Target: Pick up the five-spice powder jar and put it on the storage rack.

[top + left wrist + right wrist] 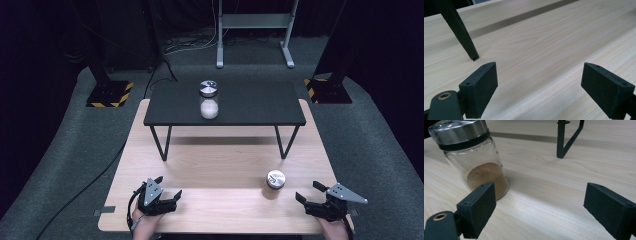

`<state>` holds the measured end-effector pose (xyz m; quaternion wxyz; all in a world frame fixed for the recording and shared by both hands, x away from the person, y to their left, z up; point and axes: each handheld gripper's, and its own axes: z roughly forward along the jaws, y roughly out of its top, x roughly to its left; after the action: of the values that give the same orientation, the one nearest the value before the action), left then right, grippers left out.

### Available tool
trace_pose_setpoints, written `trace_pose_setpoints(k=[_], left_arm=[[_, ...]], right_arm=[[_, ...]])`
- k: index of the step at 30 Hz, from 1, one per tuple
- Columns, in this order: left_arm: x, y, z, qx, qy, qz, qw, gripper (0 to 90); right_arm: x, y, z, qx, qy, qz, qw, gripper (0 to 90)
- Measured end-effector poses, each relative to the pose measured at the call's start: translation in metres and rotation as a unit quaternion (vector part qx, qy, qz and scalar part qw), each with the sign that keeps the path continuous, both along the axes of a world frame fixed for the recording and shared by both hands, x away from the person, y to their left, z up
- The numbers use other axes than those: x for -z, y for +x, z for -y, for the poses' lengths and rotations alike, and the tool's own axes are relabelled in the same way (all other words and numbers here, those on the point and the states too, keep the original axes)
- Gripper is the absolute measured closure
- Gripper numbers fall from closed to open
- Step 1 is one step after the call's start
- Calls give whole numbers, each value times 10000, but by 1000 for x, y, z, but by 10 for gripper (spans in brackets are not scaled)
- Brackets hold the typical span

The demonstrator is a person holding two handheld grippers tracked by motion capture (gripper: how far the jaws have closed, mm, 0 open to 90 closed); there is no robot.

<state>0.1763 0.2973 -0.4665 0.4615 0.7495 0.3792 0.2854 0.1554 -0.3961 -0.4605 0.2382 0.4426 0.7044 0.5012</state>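
A glass jar of white powder (209, 99) with a metal lid stands on the small black raised table (250, 107) at the back. A second glass jar with brown powder (275, 181) (477, 165) and a metal lid stands on the wooden table (220, 165) at the front right. My right gripper (310, 191) (539, 210) rests open near the front right edge, the brown jar just beyond its left jaw and apart from it. At the front left, my left gripper (168, 186) (539, 87) is open over bare wood, nothing between its jaws.
The black table's thin legs (161, 142) (461, 32) (564, 140) stand on the wood ahead of both grippers. Beyond the table lie grey carpet, black stand bases with yellow stripes (110, 94) and a metal frame (252, 30).
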Motion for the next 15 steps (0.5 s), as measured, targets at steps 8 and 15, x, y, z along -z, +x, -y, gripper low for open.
trace_pose_setpoints(k=[8,15], left_arm=[[-1,1,0,-2,-9,-29,10000,135],[0,2,-1,-7,-31,-37,10000,135]], right_arm=[[3,-3,2,-213,35,257,9994,74],[4,-4,0,-455,-25,409,9981,65]])
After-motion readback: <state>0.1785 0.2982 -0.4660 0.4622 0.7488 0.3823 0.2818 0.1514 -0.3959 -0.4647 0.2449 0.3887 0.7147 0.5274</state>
